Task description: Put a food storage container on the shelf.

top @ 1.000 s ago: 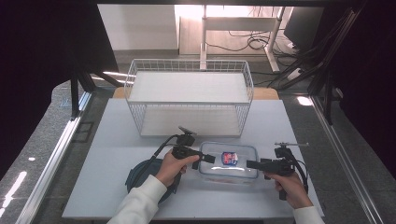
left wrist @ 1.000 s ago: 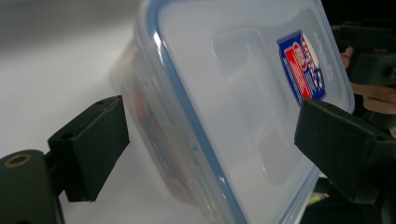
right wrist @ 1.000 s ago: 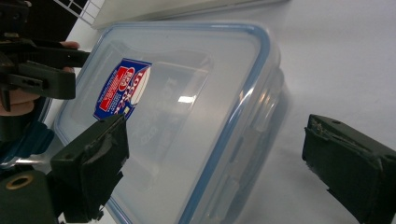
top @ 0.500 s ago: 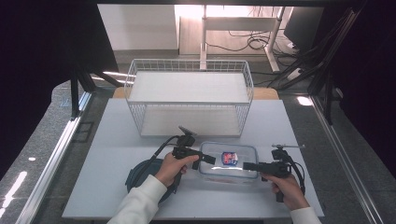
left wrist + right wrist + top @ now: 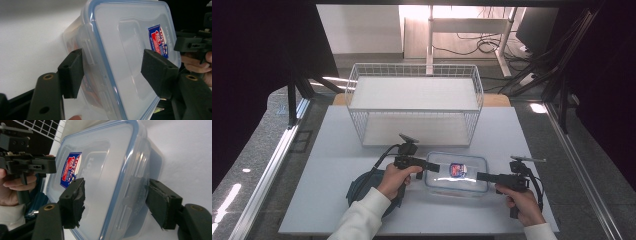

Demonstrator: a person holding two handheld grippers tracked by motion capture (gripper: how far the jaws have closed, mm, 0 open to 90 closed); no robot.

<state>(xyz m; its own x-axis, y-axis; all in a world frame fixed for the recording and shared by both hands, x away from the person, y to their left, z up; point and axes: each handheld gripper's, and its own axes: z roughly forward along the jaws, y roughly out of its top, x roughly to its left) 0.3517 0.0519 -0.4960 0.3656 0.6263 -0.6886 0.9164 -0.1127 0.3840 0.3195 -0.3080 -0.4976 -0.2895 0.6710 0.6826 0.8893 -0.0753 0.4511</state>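
White table (image 5: 337, 200), dark surroundings, desk legs (image 5: 430, 45), floor cables (image 5: 484, 47) behind.

Place: you work in a lab-like recording room.
Bench: your white table (image 5: 337, 200) stands framed by black metal struts (image 5: 292, 100).
Behind the table: a desk leg (image 5: 430, 40), loose cables (image 5: 477, 47) and a dark monitor (image 5: 537, 30) stand on bare floor.
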